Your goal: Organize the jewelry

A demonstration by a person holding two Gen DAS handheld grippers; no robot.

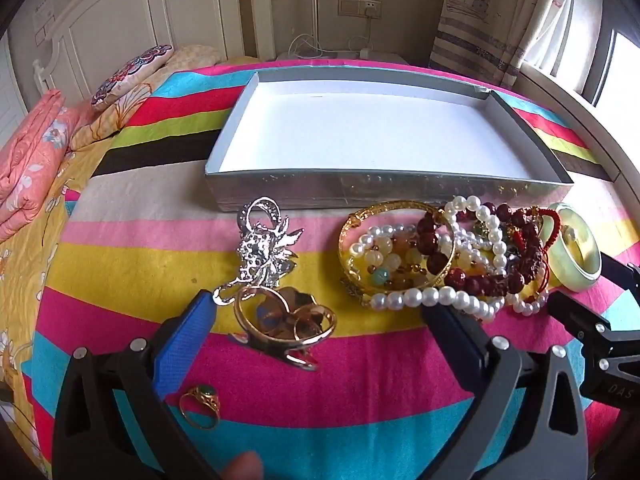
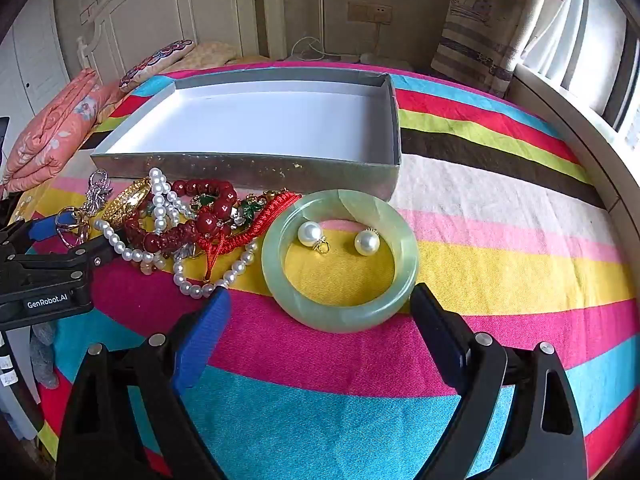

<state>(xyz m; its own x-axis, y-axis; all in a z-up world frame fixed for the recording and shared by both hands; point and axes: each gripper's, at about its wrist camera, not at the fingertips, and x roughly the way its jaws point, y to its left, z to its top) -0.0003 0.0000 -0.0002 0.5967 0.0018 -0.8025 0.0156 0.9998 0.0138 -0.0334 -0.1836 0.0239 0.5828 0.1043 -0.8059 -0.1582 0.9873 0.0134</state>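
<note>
A shallow silver box [image 1: 384, 194] [image 2: 240, 168] with a white inside lies empty on the striped bedspread. In front of it lies loose jewelry. My left gripper [image 1: 320, 320] is open, its jaws either side of a gold hair clip [image 1: 286, 326], with a silver brooch [image 1: 264, 248] just beyond. A gold ring with a green stone [image 1: 200, 404] lies near the left finger. A gold bangle [image 1: 396, 248], pearl strands [image 1: 432, 296] and dark red beads [image 1: 480, 276] are heaped to the right. My right gripper [image 2: 320, 312] is open around the near rim of a pale green jade bangle [image 2: 340, 260], which encircles two pearl earrings [image 2: 310, 234].
The striped bedspread [image 2: 480, 280] covers the bed. Folded pink bedding [image 1: 32, 168] and pillows [image 1: 132, 72] lie at the far left by the headboard. A curtain [image 2: 500, 20] and window are at the right. Each gripper shows at the edge of the other's view.
</note>
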